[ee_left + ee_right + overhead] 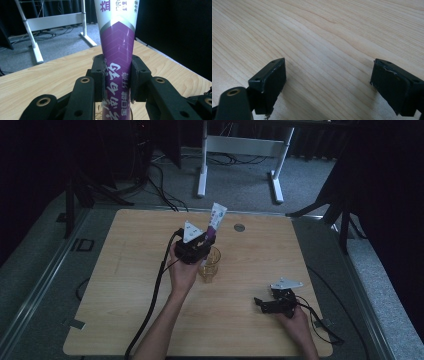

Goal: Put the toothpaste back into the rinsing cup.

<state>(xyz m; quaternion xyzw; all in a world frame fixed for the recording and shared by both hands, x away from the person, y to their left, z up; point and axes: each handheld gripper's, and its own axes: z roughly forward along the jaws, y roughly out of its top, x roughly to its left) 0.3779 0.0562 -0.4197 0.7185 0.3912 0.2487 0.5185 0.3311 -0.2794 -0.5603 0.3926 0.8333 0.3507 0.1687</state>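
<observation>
Left gripper clamped on a purple and white toothpaste tube; in the left gripper view both pads press the tube's purple lower part from either side, jaws nearly closed around it, tube standing upright and widening above the jaws, white printed end on top. Just below and in front of this gripper sits a clear amber glass cup on the wooden table; the tube's bottom end is over or in the cup, can't tell which. Right gripper is well apart, low near the table's near-right edge; in its own view jaws spread wide, nothing between them, bare wood beneath.
</observation>
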